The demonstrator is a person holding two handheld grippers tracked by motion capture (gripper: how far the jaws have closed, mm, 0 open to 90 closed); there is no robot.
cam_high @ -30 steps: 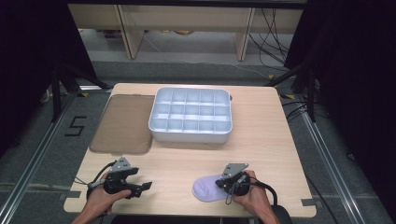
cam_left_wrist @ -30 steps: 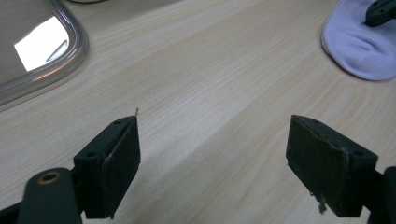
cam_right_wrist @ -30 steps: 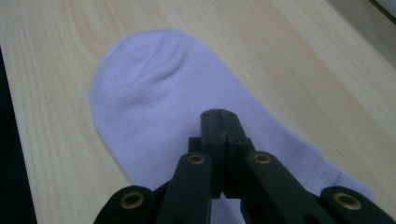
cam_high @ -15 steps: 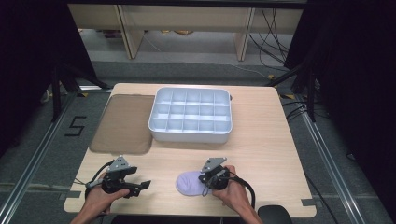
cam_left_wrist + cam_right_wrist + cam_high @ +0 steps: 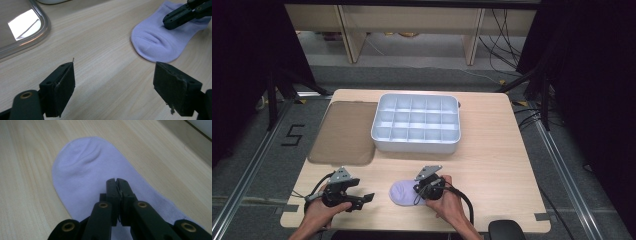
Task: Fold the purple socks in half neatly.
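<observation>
A pale lilac sock lies flat on the wooden table near its front edge. My right gripper rests on the sock's right part with its jaws shut, pinching a fold of the fabric. In the right gripper view the closed tips sit on the sock, whose rounded toe points away. My left gripper is a short way left of the sock, open and holding nothing. In the left gripper view its wide-apart jaws frame bare table, with the sock and the right gripper beyond.
A white tray divided into several compartments stands at mid table. A flat brown lid with a clear rim lies to its left. A dark rounded object sits at the front edge on the right.
My right gripper has slid left along the front of the table, and the sock has moved left with it. The left gripper has stayed where it was.
</observation>
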